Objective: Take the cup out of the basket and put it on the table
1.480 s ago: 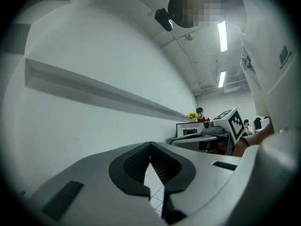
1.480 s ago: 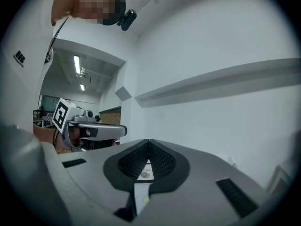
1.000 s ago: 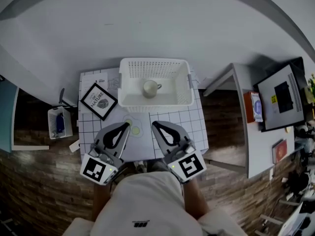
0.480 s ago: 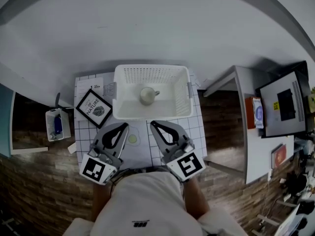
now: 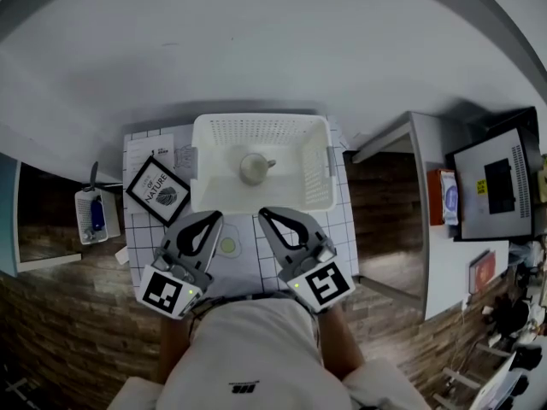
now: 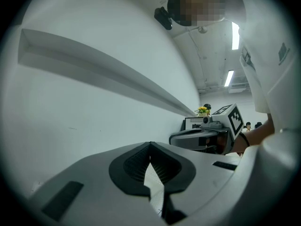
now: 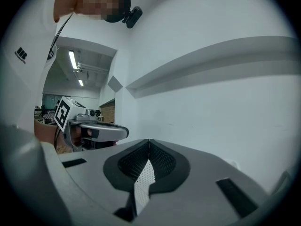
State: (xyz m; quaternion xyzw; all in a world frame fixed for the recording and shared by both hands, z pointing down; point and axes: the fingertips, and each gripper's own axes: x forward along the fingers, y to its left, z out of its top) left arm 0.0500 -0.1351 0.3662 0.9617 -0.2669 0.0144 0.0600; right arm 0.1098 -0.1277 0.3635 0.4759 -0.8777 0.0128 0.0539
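A white cup (image 5: 254, 167) with its handle to the right stands inside the white perforated basket (image 5: 301, 133) at the back of the table. Both grippers hover over the table just short of the basket's near wall, side by side. My left gripper (image 5: 215, 217) is shut and holds nothing; its jaw tips meet in the left gripper view (image 6: 150, 145). My right gripper (image 5: 265, 214) is also shut and holds nothing (image 7: 149, 141). Neither touches the basket or the cup. Each gripper view shows mostly the white wall and the other gripper.
The table (image 5: 340, 220) wears a white grid cloth with a small yellow-green round mark (image 5: 227, 245) between the grippers. A black framed picture (image 5: 158, 189) and a paper sheet (image 5: 152, 149) lie at left. A side desk with a monitor (image 5: 496, 180) stands right; a small basket (image 5: 92, 214) sits on the floor at left.
Both grippers have come closer to the basket's near wall, still shut and side by side. The cup and basket have not moved on the table.
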